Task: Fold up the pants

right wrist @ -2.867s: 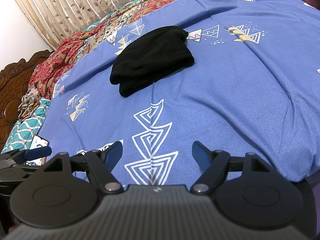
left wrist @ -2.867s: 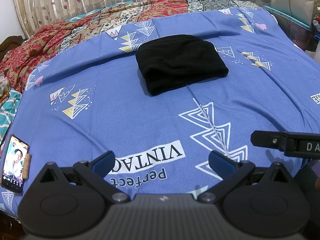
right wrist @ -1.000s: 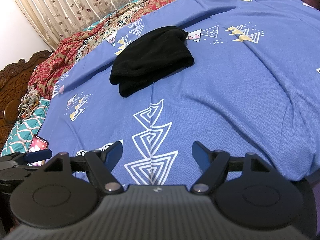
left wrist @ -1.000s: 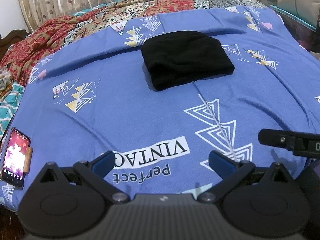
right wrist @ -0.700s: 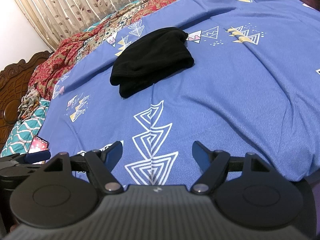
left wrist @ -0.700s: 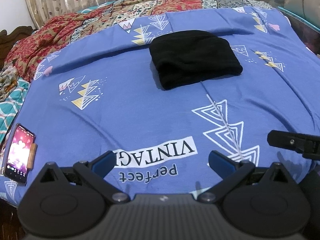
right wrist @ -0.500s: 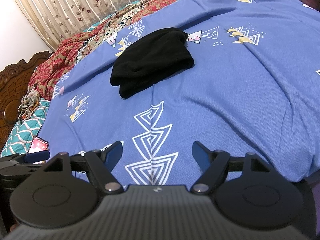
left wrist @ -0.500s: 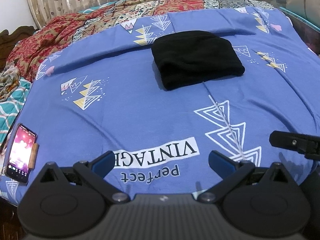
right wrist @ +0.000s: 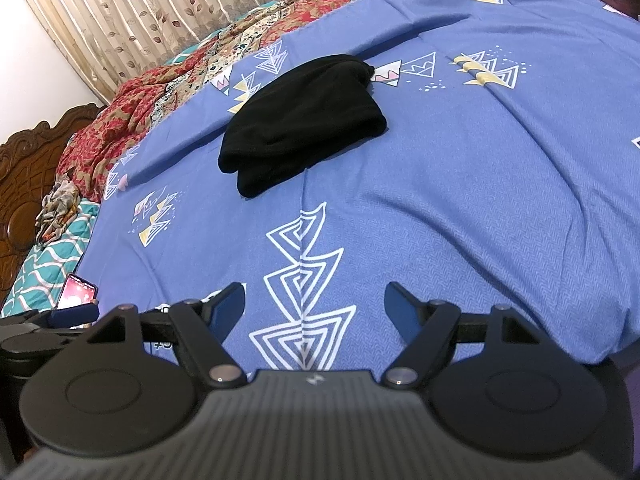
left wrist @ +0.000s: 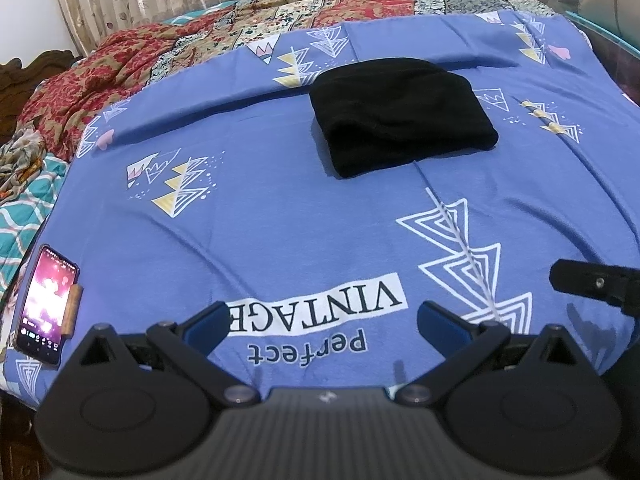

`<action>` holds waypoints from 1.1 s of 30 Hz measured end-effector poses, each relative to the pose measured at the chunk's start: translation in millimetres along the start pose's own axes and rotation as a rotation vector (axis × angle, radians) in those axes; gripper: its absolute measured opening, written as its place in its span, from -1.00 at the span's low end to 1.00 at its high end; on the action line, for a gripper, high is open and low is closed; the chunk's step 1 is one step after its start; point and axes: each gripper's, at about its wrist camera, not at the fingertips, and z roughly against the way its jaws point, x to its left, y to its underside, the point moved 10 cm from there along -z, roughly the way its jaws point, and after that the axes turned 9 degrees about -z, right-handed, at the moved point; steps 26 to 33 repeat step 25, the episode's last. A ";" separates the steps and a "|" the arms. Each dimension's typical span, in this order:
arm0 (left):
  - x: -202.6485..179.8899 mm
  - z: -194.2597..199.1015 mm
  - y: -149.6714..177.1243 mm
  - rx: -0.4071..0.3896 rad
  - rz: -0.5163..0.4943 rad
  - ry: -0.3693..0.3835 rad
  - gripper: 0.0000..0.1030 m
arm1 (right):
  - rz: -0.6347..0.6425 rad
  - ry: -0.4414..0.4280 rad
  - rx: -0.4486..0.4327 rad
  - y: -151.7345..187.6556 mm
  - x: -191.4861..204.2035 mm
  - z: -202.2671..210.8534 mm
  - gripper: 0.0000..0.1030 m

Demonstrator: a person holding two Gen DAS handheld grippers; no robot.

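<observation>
— Where are the pants (left wrist: 402,114) from your two grippers right now?

— Straight ahead and well apart from both. They sit as a compact black bundle in the middle of the blue bedspread (left wrist: 280,208), toward the far side, already doubled over into a thick stack.

— What are your hands doing?

— Your left gripper (left wrist: 322,320) has its jaws spread wide with nothing between them, low over the near edge by the "VINTAGE" print (left wrist: 316,306). Your right gripper (right wrist: 316,300) is the same: wide apart, empty, over the white zigzag pattern (right wrist: 304,280).

— Which one is nearer?

— Hard to call; they look about level. From your left the bundle lies slightly right of centre, from your right slightly left, so it sits roughly between you.

— And its long axis?

— It runs crosswise to your reach, angled a little, with the rounded folded edge facing you.

— Anything to mind?

— The phone (left wrist: 44,304) lies at the near left corner, well clear of the bundle. Judging by the tidy stack, the folding looks finished or nearly so.
</observation>
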 end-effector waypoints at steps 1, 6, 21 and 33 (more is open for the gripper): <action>0.2 -0.4 0.4 0.002 0.001 -0.001 1.00 | 0.000 0.000 -0.001 -0.1 -0.1 0.0 0.53; 1.4 -2.0 2.2 0.010 0.005 -0.005 1.00 | -0.006 0.002 -0.005 -0.7 -1.4 -0.1 0.54; 5.0 -4.5 5.7 0.011 0.024 -0.001 1.00 | -0.005 0.002 -0.006 -0.6 -1.5 0.1 0.54; -0.4 -4.6 3.7 0.003 0.031 0.052 1.00 | 0.002 0.002 -0.006 -0.4 -1.7 -0.5 0.54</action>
